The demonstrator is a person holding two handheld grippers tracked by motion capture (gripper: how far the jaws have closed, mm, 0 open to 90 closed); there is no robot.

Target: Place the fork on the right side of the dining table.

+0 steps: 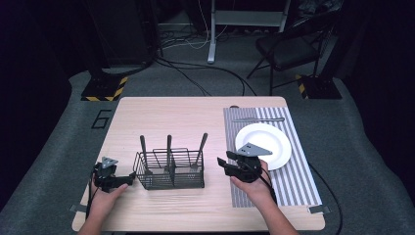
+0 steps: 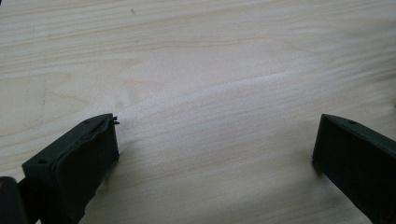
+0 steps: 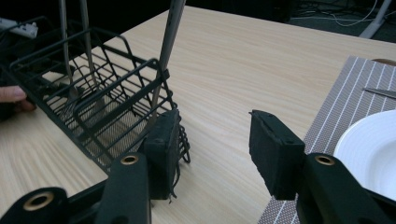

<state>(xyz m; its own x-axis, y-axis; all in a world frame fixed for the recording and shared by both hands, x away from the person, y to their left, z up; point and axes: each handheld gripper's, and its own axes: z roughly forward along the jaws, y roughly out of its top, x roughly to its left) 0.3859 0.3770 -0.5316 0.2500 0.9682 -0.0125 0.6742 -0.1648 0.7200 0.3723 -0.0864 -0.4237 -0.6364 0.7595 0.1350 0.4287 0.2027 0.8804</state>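
- A table setting is looking partly laid: one white plate (image 1: 266,142) is sitting on one striped placemat (image 1: 293,183) at the right of the tabletop (image 1: 171,112), and one knife (image 1: 258,119) is lying on the mat just beyond the plate.
- Three pieces of cutlery are standing handle-up in one black wire caddy (image 1: 169,172): the left utensil (image 1: 143,147), the middle utensil (image 1: 169,146) and the right utensil (image 1: 202,145). Judging by this, they are waiting to be moved to the mat.
- The right tongs (image 1: 226,163) are hovering between caddy and plate, jaws partly apart and gripping nothing, with the right utensil (image 3: 169,37) nearest them.
- The left tongs (image 1: 131,176) are resting on the tabletop beside the caddy's left end, jaws spread wide over bare wood, holding nothing.
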